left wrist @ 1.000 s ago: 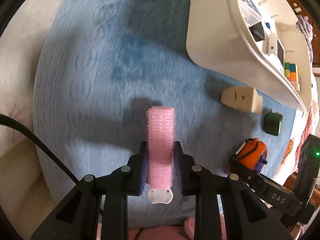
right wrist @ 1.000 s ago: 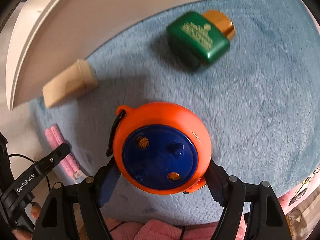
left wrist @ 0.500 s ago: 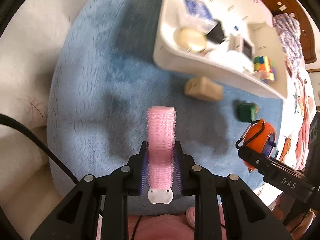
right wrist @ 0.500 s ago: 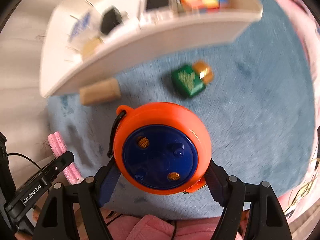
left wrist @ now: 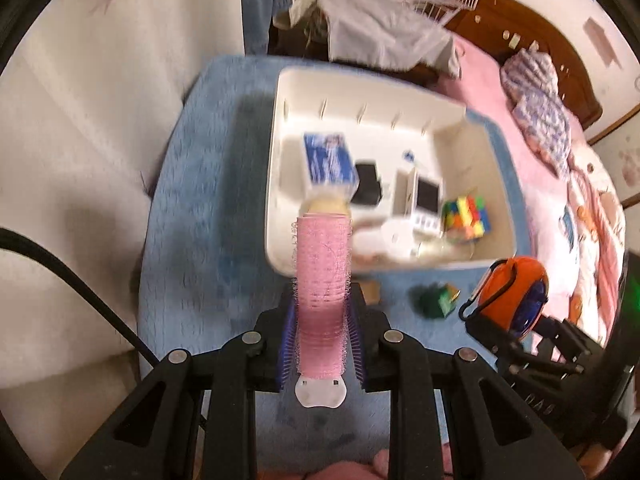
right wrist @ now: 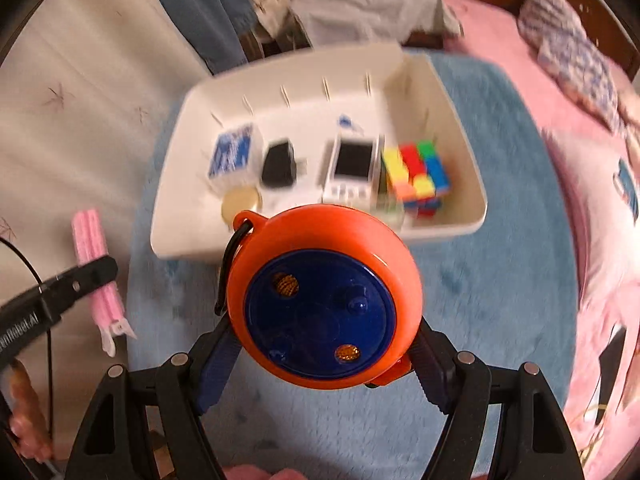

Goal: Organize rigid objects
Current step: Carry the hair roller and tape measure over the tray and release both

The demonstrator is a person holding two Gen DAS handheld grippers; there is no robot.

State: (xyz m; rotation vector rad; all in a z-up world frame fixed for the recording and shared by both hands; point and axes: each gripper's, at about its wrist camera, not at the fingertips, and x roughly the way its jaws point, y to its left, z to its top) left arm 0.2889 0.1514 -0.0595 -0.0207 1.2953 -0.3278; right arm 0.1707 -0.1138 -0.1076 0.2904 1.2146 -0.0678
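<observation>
My left gripper (left wrist: pixel 322 316) is shut on a pink hair roller (left wrist: pixel 322 280) and holds it high above the blue mat, in front of the white bin (left wrist: pixel 276 184). My right gripper (right wrist: pixel 324 344) is shut on an orange and blue round tape measure (right wrist: pixel 324 300), also raised, near the bin (right wrist: pixel 176 216). The roller also shows in the right wrist view (right wrist: pixel 94 264), and the tape measure in the left wrist view (left wrist: pixel 514 296). The bin holds a blue box (left wrist: pixel 328 156), a black block (left wrist: pixel 368 184), a white device (right wrist: pixel 354 168) and a coloured cube (right wrist: pixel 416 176).
A green bottle (left wrist: pixel 438 300) and part of a tan block (left wrist: pixel 372 292) lie on the blue mat (left wrist: pixel 208 240) in front of the bin. A pink bed (right wrist: pixel 580 160) lies to the right. White cloth and a wire rack (left wrist: pixel 400 12) stand behind the bin.
Both grippers have risen and pulled back with their objects, so the whole bin and its contents now show from above. Both grips are unchanged.
</observation>
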